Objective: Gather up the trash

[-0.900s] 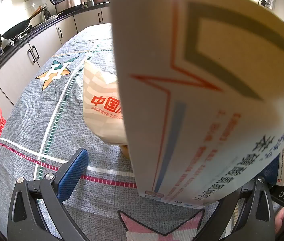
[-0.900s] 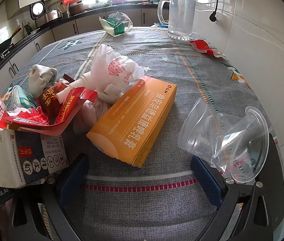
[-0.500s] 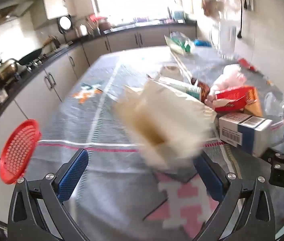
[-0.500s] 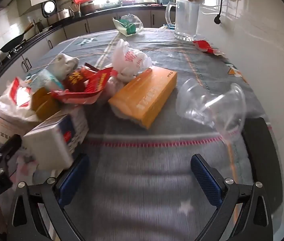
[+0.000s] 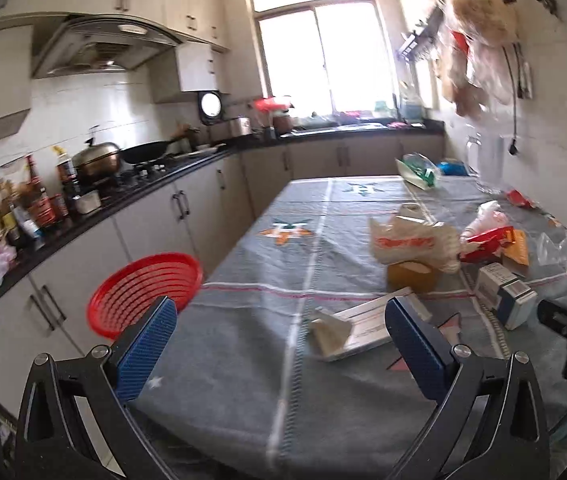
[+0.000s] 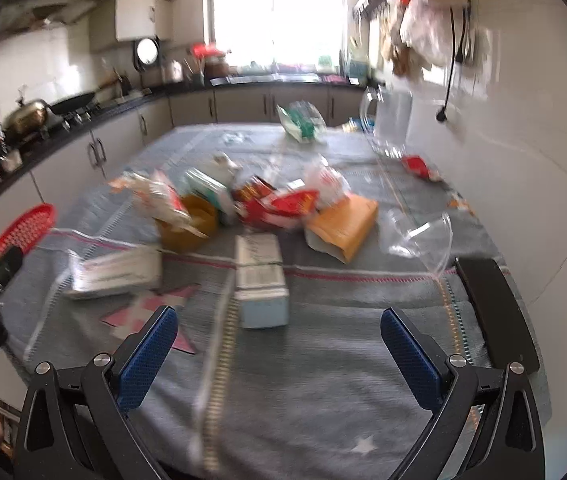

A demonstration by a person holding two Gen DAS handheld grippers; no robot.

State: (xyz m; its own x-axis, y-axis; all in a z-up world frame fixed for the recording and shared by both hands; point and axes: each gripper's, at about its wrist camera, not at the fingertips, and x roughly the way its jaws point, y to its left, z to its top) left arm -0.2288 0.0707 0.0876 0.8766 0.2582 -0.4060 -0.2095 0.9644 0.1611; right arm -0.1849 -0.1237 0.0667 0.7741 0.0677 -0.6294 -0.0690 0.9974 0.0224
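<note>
Holding both tools above the near end of the table [image 5: 243, 380], I have my left gripper [image 5: 283, 344] spread wide with nothing between its blue pads, and my right gripper [image 6: 279, 348] just as wide and just as empty. From the left view, a flat white carton [image 5: 357, 330] lies on the grey cloth at about 1 o'clock from the gap between the pads, near them but not touched. Farther off at 1 o'clock sits a crumpled white bag with red print [image 5: 407, 242] on top of a yellow tub [image 5: 411, 276]. A red basket [image 5: 143, 292] sits at 10 o'clock, off the table's left edge. From the right view, a white and pale-blue box [image 6: 261, 280] lies at 12 o'clock, just ahead of the open jaws. The white carton [image 6: 117, 270] lies at 10 o'clock from there, the orange box [image 6: 343, 226] at 1 o'clock, and a crushed clear plastic cup [image 6: 419, 236] at 2 o'clock, apart from the orange box. Red wrappers [image 6: 283, 204] are heaped behind the pale-blue box, touching the orange one. A clear jug [image 6: 389, 124] stands far back at 1 o'clock beside the wall. The right view is blurred, so the print on the packs cannot be read.
</note>
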